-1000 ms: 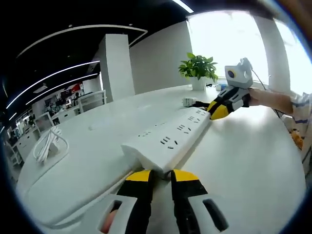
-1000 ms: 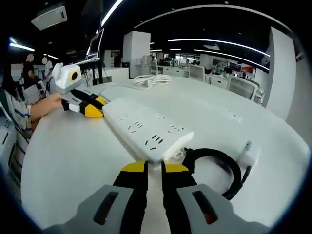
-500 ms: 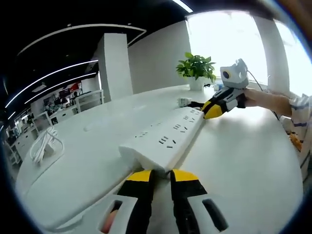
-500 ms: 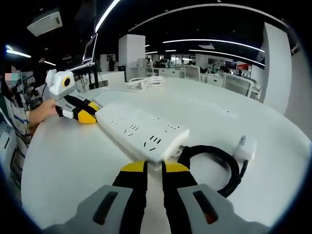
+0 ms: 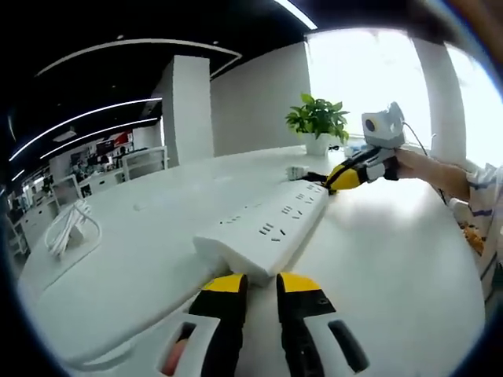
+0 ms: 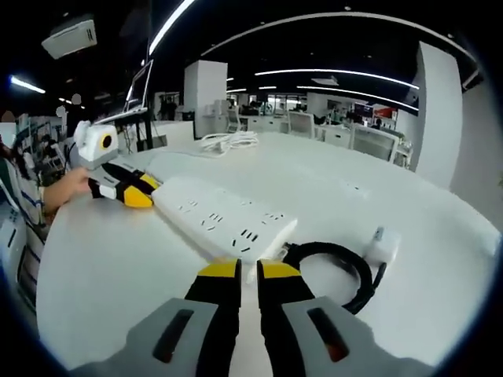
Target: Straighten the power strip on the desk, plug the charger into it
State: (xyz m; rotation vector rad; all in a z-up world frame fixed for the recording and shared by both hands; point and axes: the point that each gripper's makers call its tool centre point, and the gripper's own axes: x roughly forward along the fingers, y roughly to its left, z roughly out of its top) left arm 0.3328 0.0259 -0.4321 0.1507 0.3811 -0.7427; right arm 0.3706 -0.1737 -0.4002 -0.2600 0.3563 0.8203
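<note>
since a second ago: our right gripper [image 5: 343, 177] has drawn a little farther off in the left gripper view and the power strip [image 5: 267, 230] has swung slightly; the black cable loop sits closer to our right jaws
power strip: we see the long white strip [image 6: 222, 222] lying flat on the white desk [image 5: 393, 275], sockets up, stretched between our two grippers
left gripper: our left gripper [image 5: 261, 283] has its yellow-tipped jaws close together with a narrow gap, tips at the near end of the strip; in the right gripper view it [image 6: 138, 192] touches the strip's far end; whether it clamps the strip we cannot tell
right gripper: our right gripper [image 6: 247, 272] shows jaws nearly together at the cable end of the strip; grip we cannot tell
cable: black cable [image 6: 346, 271] coiled in a loop just beside the strip's end
charger: small white plug block [image 6: 380, 243] on the desk at the loop's far side
white cord: bundled white cord [image 5: 69, 232] well apart on the desk
plant: potted plant [image 5: 318, 122] beyond the strip
</note>
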